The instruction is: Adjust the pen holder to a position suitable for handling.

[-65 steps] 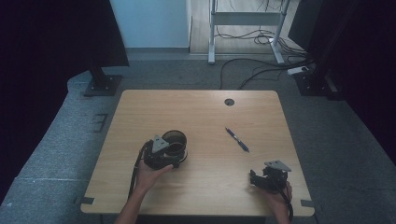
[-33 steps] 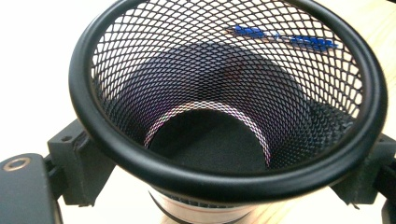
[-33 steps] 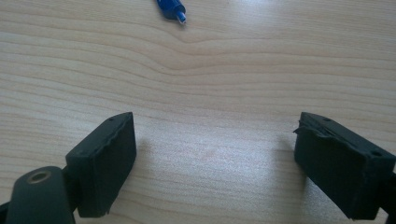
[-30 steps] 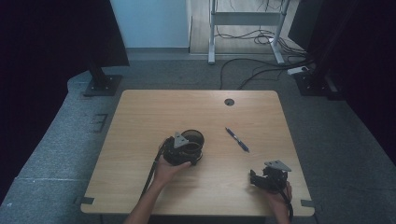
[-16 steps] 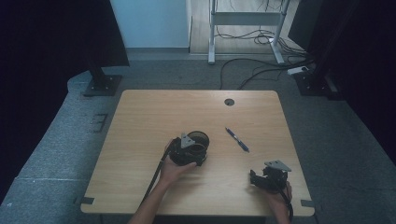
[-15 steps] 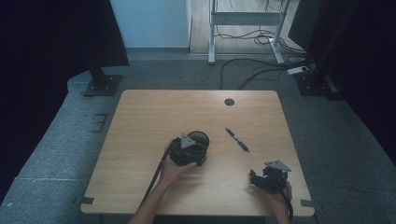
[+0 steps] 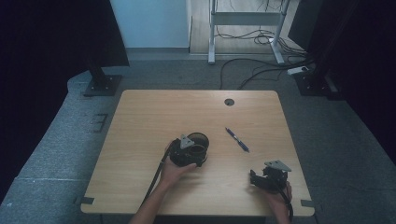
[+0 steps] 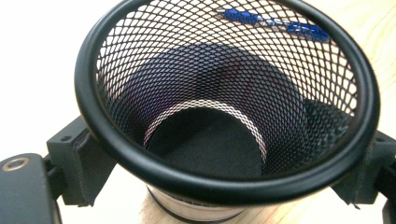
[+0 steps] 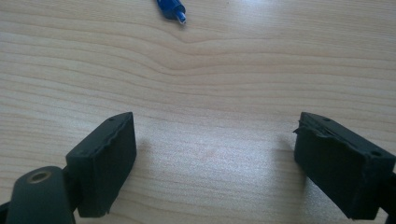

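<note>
High view: dim, bluish; room edges near black, table (image 7: 154,121) evenly lit from above, soft short shadows. Left gripper view: background blown out white at left, mesh cup (image 8: 224,107) rim slightly soft. Right gripper view: bright, wood grain sharp, faint shadows beside jaws.

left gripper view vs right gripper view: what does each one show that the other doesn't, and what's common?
Left gripper view: the black mesh cup clamped between the left gripper's jaws, with its inside visible down to the dark base.

Right gripper view: the right gripper with its jaws wide apart and nothing between them, and the bare wood grain.

Both: the blue pen and the wooden table.
</note>
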Tool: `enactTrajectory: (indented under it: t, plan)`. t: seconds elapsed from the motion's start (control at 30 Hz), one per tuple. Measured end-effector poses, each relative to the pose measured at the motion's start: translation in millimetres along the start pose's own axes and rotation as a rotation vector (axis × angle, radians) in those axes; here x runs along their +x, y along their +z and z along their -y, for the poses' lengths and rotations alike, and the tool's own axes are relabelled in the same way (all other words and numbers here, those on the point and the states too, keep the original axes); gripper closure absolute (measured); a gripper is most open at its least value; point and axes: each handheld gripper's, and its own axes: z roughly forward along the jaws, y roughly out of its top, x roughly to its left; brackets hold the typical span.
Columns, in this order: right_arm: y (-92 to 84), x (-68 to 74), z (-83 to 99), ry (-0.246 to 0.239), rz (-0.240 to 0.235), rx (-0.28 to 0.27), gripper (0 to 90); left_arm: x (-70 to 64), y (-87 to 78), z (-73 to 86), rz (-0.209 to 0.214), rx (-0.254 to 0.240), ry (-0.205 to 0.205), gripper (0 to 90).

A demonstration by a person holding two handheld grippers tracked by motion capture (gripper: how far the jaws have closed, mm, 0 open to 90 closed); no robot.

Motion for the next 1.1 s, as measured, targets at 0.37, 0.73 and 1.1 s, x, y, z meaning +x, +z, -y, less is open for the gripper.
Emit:
enactTrajectory:
  t: [0.37,0.73,1.1]
  plan:
    - [0.0,0.0,0.0,0.0,0.0,0.0,12.2,-0.1,-3.2,1.2,0.006,-0.024,-0.003,6.1]
    - [0.0,0.0,0.0,0.0,0.0,0.0,12.2,2.1,-18.0,12.5,0.054,-0.053,-0.008,4.4]
    - [0.0,0.1,0.0,0.0,0.0,0.0,12.2,-0.7,-33.5,22.3,0.049,-0.052,0.013,5.6]
